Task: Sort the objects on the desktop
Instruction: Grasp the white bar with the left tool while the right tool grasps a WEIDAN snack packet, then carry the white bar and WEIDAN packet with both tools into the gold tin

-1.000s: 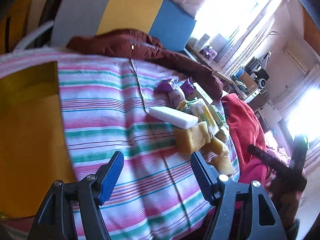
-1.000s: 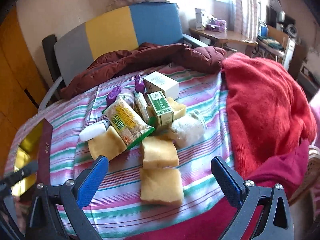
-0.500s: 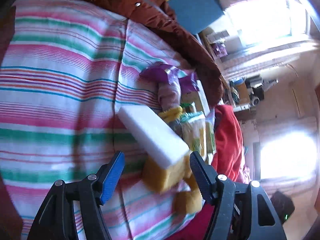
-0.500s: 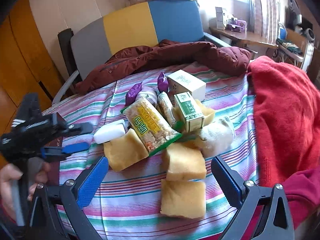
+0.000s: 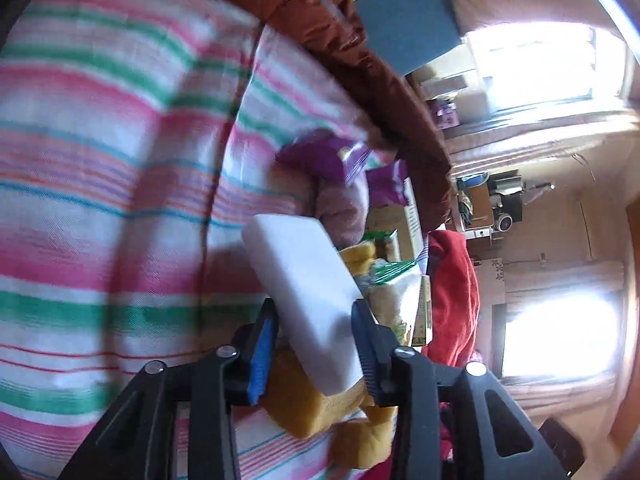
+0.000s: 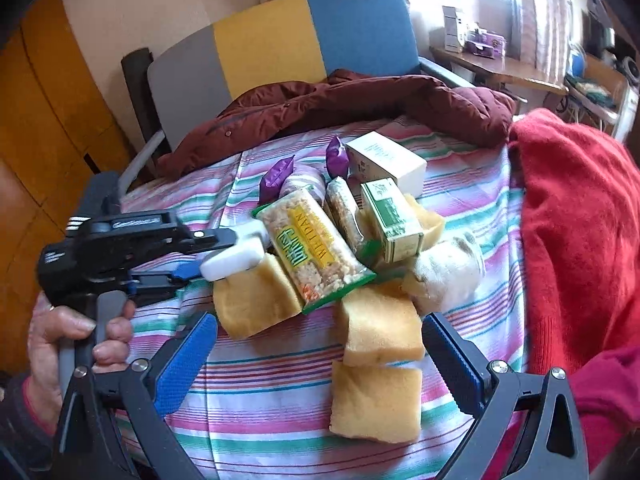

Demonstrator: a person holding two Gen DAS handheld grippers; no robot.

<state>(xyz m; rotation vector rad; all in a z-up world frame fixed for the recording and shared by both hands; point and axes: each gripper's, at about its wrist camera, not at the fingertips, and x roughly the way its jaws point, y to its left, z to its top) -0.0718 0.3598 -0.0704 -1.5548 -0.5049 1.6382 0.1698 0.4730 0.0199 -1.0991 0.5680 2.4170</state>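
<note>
Two tongs | left tongs [image 5: 314,344]: just closed onto white block [image 5: 308,292] | right tongs [image 6: 320,360]: wide open, empty

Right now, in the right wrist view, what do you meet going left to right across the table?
hand → left gripper closing on the white block → snack pack → green box → white plush → red sweater

Left wrist camera: very near white block [image 5: 304,292], rolled sideways, facing across striped cloth [image 5: 100,184]. Right wrist camera: farther back from white block [image 6: 232,258], looking down over pile. Shared: block, cloth, maroon jacket [image 6: 340,108].
</note>
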